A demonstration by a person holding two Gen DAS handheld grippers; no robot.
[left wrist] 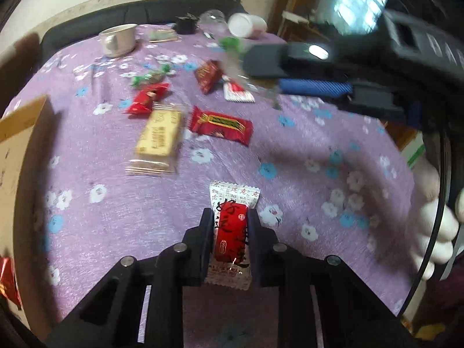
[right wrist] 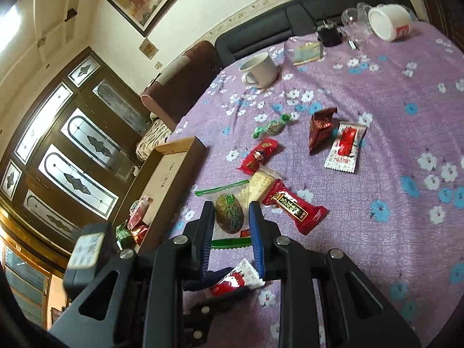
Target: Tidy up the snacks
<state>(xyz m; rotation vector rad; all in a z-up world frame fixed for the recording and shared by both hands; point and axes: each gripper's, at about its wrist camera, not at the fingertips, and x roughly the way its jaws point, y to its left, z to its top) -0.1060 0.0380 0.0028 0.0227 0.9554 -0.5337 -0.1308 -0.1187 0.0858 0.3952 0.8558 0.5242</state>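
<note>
A red-and-white wrapped candy [left wrist: 230, 233] is clamped between the jaws of the left gripper [left wrist: 229, 226], raised above the purple flowered cloth of the tabletop [left wrist: 304, 150]. In the right wrist view the same candy [right wrist: 236, 279] is seen low in the frame, just beneath the right gripper [right wrist: 232, 217].

A clear packet with green edges [right wrist: 229, 213], holding a rounded greenish-brown snack, is gripped between the jaws of the right gripper. In the left wrist view the right gripper [left wrist: 269, 84] is seen blurred at upper right, over the far side of the tabletop.

Loose snacks are spread over the middle of the cloth. A beige biscuit pack [left wrist: 158, 139] lies beside a red bar wrapper with a green label [left wrist: 220, 124]. Farther back a small red packet with a cartoon figure [left wrist: 148, 98], a green-twisted sweet [left wrist: 150, 76], a dark red pouch [left wrist: 207, 75] and a white sachet with a red panel [left wrist: 237, 91] are scattered, apart from one another.

A shallow cardboard box [right wrist: 171, 185] stands at the left edge of the tabletop; several wrapped snacks [right wrist: 134, 226] are gathered at its near end.

At the far side a white mug [right wrist: 259, 69] stands upright and a white cup [right wrist: 390, 21] lies on its side.
</note>
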